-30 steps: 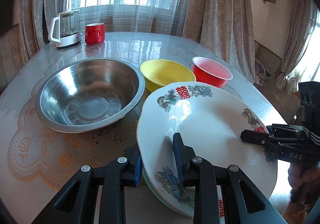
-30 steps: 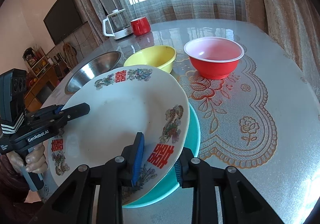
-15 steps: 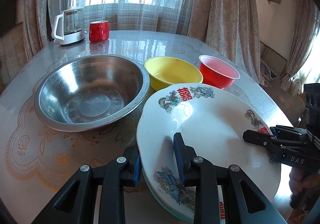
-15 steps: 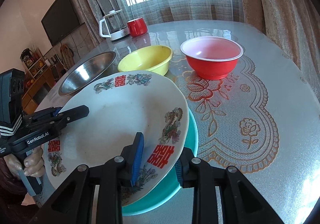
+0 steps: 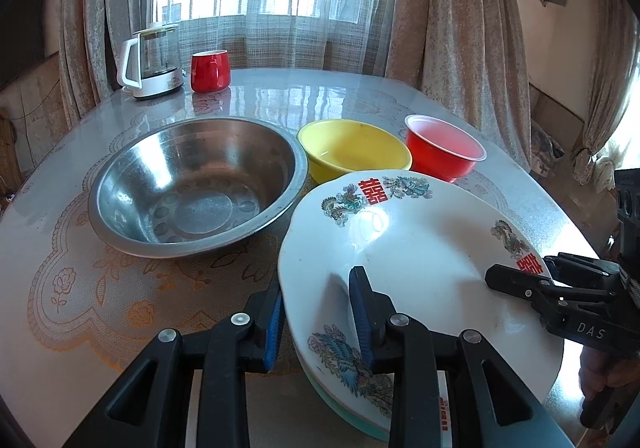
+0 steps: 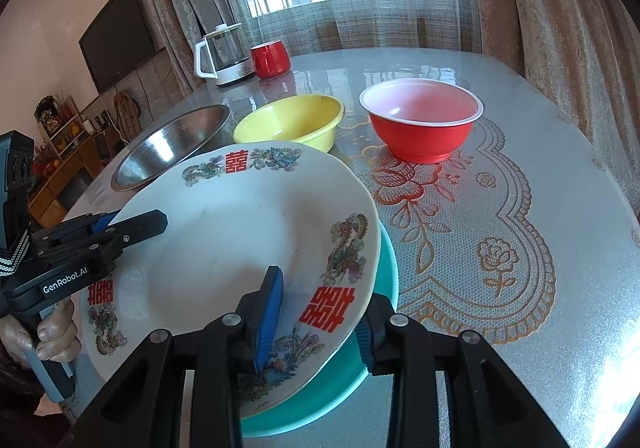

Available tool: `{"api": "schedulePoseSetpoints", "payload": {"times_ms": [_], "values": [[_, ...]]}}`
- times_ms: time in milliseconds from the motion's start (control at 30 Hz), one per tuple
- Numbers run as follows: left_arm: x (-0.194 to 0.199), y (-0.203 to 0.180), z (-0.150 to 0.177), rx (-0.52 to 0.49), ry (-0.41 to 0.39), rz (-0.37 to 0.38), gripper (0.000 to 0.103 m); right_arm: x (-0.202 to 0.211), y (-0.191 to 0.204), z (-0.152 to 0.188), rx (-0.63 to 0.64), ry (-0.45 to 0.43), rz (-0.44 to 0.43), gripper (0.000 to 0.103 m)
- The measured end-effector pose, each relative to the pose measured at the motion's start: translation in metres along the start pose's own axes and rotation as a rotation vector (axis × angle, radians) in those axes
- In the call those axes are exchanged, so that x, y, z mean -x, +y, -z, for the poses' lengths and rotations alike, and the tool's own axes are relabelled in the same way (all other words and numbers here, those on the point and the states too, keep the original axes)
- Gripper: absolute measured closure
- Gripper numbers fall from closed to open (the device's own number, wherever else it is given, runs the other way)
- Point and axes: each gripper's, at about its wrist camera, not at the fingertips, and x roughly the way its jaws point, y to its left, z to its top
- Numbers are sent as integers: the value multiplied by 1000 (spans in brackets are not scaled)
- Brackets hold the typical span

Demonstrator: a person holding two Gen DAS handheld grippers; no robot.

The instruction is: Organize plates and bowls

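The left gripper (image 5: 318, 318) straddles the near-left rim of the white plate (image 5: 408, 248), its fingers (image 5: 360, 308) opening, pads off the rim. The right gripper (image 6: 318, 322) straddles the opposite rim, likewise opening and loose. The white plate lies on a teal plate (image 6: 352, 380) on the table (image 6: 520, 176). Beyond the white plate stand a steel bowl (image 5: 196, 180), yellow bowl (image 5: 354, 150) and red bowl (image 5: 444, 148).

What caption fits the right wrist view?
Both tongs opening around the rim of a white plate stacked on a teal plate, bowls behind.
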Motion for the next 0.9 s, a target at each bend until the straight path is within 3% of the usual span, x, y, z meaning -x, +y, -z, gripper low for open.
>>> {"api": "schedulePoseSetpoints", "payload": {"times_ms": [533, 900], "values": [[25, 13, 5, 62, -6, -70, 57, 21, -8, 0, -92, -39, 57, 59], [50, 24, 13, 83, -32, -109, 55, 47, 19, -13, -67, -111, 79, 56]]}}
